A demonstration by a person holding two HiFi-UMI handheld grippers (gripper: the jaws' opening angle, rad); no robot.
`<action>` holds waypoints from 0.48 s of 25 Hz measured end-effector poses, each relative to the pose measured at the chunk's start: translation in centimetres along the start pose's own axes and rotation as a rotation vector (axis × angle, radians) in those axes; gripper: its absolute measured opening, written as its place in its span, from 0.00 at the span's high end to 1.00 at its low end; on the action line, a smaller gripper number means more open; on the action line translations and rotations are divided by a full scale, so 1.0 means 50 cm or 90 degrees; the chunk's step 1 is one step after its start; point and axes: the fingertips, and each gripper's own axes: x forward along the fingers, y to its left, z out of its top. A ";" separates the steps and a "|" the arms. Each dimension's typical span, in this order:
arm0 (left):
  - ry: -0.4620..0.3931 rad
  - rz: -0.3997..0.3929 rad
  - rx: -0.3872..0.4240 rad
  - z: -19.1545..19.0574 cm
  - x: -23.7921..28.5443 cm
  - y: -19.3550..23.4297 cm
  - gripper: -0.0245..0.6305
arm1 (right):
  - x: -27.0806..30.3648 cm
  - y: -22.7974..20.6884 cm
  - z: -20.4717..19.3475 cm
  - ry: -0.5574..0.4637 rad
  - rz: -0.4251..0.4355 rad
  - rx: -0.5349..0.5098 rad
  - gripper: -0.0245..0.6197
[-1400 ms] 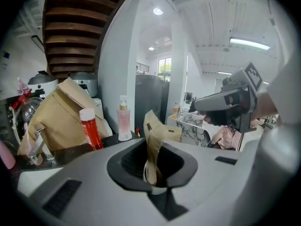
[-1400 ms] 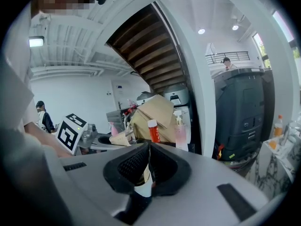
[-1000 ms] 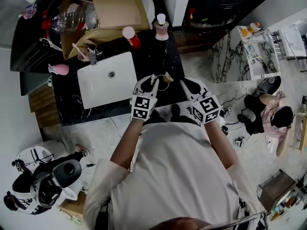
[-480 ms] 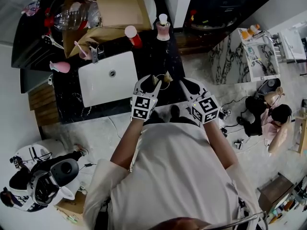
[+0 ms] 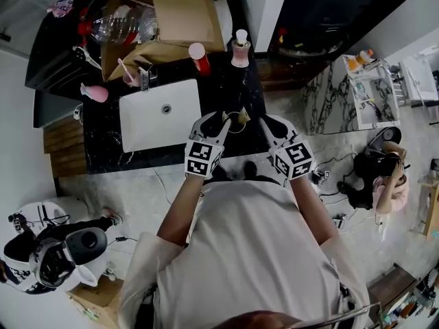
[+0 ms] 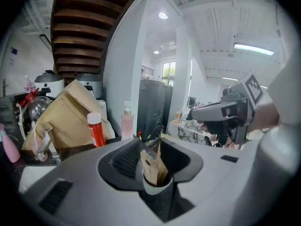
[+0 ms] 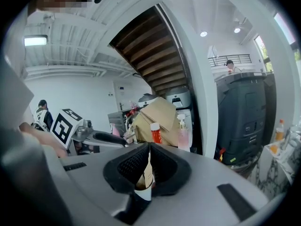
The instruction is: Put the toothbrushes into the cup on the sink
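Observation:
A brown card toothbrush package (image 5: pixel 238 118) with a white end hangs between my two grippers over the black counter (image 5: pixel 103 153), right of the white sink (image 5: pixel 147 122). My right gripper (image 5: pixel 261 120) is shut on the thin card (image 7: pixel 146 173). The jaws of my left gripper (image 5: pixel 218 117) are closing around the other end (image 6: pixel 153 166), with a gap still showing beside the left pad. A clear cup (image 5: pixel 129 78) with a pink toothbrush in it stands at the sink's back left, by the faucet (image 5: pixel 145 79), far from both grippers.
Behind the sink stand a red bottle (image 5: pixel 199 58), a pink pump bottle (image 5: pixel 240 50) and a brown paper bag (image 5: pixel 171 12). A pink bottle (image 5: pixel 95 92) lies left of the sink. People sit on the floor at the left and right.
Both grippers stay over the counter's front edge with the package between them. The package sits a little closer in between the two. My head has shifted slightly.

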 end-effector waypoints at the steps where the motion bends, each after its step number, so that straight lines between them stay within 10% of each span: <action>1: -0.003 0.001 -0.001 0.005 -0.006 0.000 0.75 | -0.002 0.001 0.004 -0.002 0.000 -0.001 0.90; 12: -0.046 0.030 -0.001 0.064 -0.063 0.014 0.88 | -0.022 0.005 0.045 -0.030 0.006 -0.007 0.90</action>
